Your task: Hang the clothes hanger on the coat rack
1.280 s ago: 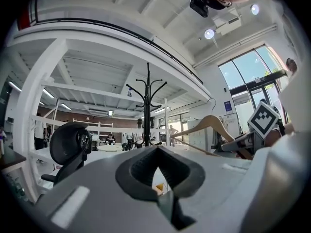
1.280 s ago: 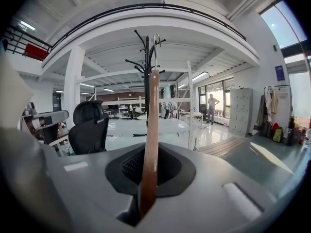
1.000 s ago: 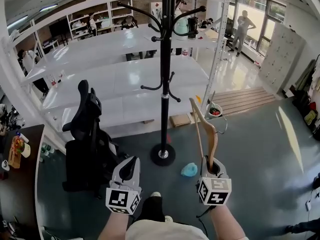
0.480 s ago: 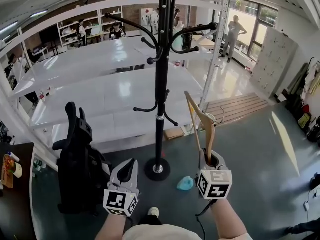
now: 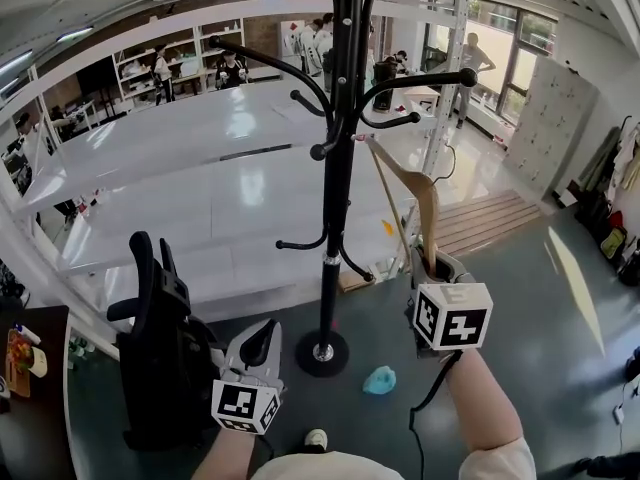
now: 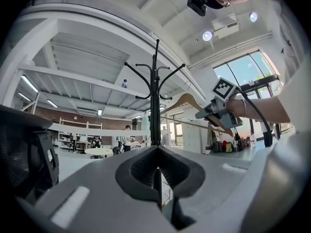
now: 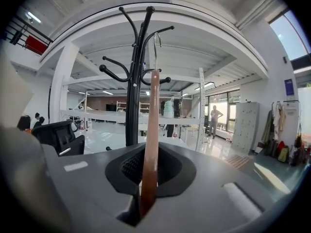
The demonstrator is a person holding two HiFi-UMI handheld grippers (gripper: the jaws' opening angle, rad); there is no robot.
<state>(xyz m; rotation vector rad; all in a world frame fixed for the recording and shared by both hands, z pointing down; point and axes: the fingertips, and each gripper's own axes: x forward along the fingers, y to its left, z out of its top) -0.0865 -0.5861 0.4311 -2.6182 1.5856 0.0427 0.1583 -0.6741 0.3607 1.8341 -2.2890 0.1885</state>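
Workshop, grey floor (image 5: 540, 348), white shelving behind | my right gripper (image 5: 432, 266) is clenched on the wooden clothes hanger (image 5: 418, 193), held upright just beside the black coat rack (image 5: 332, 228); its top is near the upper arms | left gripper (image 5: 260, 346) is low, jaws together, empty; black office chair (image 5: 160, 348) is just beside it

Coat rack (image 5: 334, 208) top beyond upper edge

The grey left gripper (image 5: 262, 340) and right gripper (image 5: 432, 266) each carry a white cube with black square markers, a black cable (image 5: 425, 400) trails the right one, and the shirt (image 5: 330, 465) looks cream.
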